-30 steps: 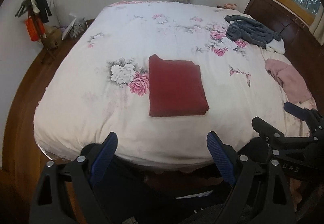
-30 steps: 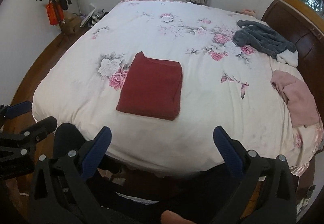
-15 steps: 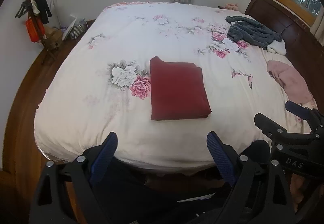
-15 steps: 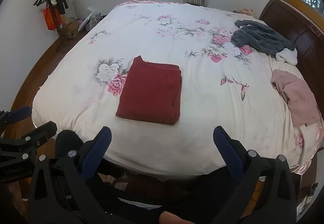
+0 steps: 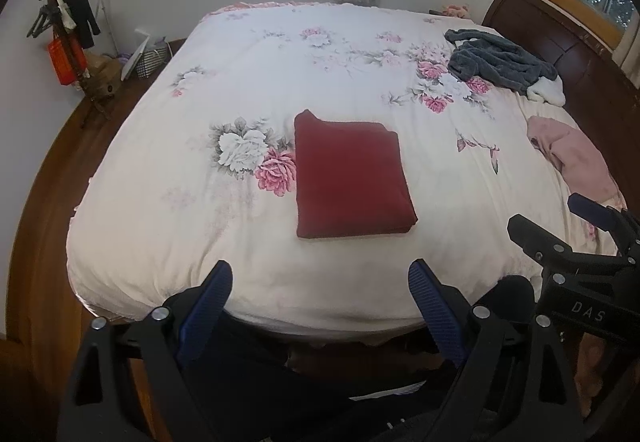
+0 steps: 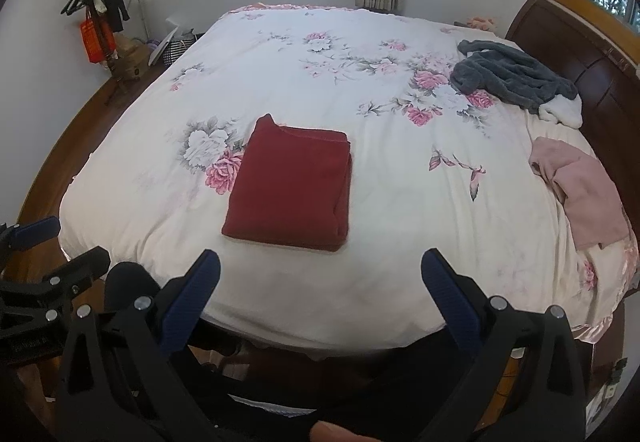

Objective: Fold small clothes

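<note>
One folded red garment lies mid-frame on the bed, above both empty, wide-spread grippers, left and right; at right, one grey garment, one pink garment.

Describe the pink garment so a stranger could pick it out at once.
On the floral-quilted bed, look along the side nearest the dark wooden headboard. The pink garment lies crumpled at that edge, nearer the foot than the grey fleece garment. Unlike the folded dark red garment, it is pale and unfolded.
</note>
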`<control>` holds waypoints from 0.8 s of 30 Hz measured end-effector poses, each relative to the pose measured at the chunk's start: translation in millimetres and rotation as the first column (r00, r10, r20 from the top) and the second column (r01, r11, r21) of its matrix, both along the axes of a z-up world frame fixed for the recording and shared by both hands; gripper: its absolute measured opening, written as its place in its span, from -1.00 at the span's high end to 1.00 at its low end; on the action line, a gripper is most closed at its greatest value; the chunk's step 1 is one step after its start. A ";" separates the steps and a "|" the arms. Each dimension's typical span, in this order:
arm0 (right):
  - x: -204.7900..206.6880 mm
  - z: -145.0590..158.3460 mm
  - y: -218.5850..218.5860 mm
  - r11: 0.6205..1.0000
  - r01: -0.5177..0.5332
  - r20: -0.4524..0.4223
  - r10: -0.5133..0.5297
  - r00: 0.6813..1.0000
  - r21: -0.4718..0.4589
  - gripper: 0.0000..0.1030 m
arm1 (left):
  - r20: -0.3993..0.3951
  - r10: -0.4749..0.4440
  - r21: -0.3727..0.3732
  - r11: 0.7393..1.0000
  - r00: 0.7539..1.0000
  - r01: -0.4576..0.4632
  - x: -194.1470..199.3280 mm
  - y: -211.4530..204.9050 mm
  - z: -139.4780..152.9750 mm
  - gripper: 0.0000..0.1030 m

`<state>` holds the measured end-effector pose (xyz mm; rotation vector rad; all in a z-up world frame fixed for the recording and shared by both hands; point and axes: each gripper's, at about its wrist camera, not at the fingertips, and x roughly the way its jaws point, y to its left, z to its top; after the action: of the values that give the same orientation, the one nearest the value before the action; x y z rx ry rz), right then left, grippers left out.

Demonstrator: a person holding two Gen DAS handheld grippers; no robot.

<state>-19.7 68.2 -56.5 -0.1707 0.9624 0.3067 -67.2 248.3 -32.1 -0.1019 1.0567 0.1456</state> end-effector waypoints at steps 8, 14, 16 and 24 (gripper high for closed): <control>1.5 2.9 2.6 1.000 -0.005 0.019 0.005 1.000 0.002 -0.94 | -0.011 0.002 0.003 1.000 1.000 -0.002 3.9 3.4 -1.9 -0.75; 4.8 -0.3 4.8 1.000 -0.008 0.009 0.008 1.000 0.000 -0.94 | -0.006 0.003 -0.005 1.000 1.000 -0.003 6.4 8.5 -1.6 -0.75; 5.5 0.2 4.8 1.000 -0.007 0.008 0.007 1.000 0.005 -0.94 | -0.009 0.004 -0.007 1.000 1.000 -0.004 7.7 10.4 -3.1 -0.75; 9.9 1.6 3.8 1.000 -0.004 0.018 0.003 1.000 0.012 -0.94 | -0.021 -0.006 -0.008 1.000 1.000 0.006 12.5 14.6 -6.7 -0.75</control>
<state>-9.8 72.0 -54.9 -0.1636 0.9428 0.3138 -54.7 262.9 -38.8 -0.1047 1.0783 0.1369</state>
